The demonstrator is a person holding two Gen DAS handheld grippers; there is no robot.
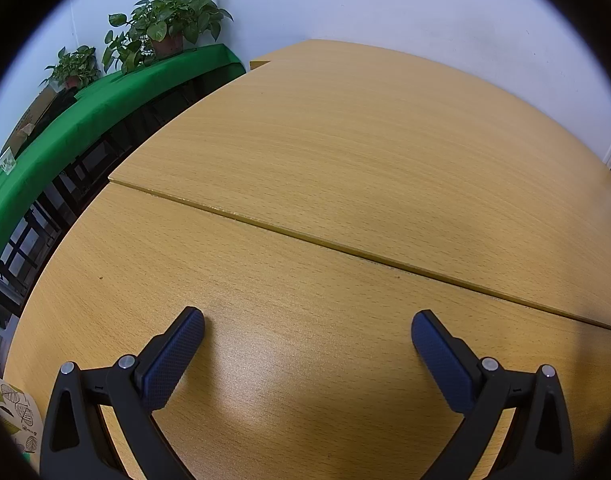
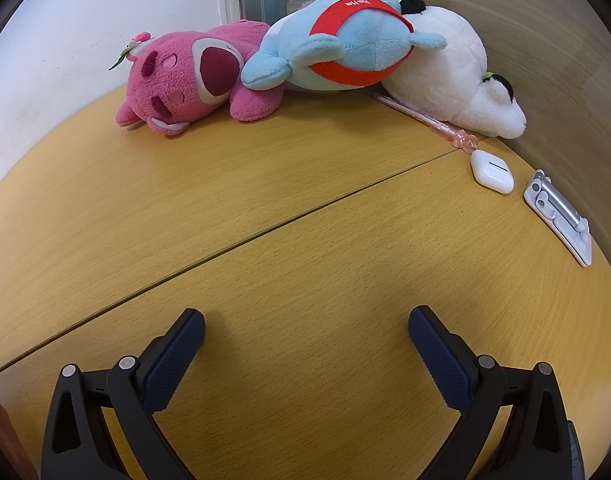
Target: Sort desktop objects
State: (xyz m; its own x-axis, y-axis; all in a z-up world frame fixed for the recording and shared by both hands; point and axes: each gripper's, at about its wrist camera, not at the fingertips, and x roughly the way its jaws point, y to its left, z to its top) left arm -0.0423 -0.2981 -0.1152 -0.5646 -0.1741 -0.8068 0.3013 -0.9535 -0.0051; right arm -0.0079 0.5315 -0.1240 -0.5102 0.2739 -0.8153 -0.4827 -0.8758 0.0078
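Wooden desk (image 2: 265,208) first. Ahead of the right gripper (image 2: 306,322), jaws spread and empty, plush toys heap up: white (image 2: 445,80), blue (image 2: 345,48), pink (image 2: 185,76). Ahead-right: a phone stand (image 2: 557,216), earbud case (image 2: 491,171) and pink pen (image 2: 421,118), whose long axis slants toward that gripper's right. Best grip across the barrel, I'd say. Left gripper (image 1: 307,324) gapes over bare wood.

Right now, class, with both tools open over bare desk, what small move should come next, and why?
Probably ease the right tool forward toward the earbud case: it lies apart from the pen and the plush toys, while the left tool sees nothing to sort.
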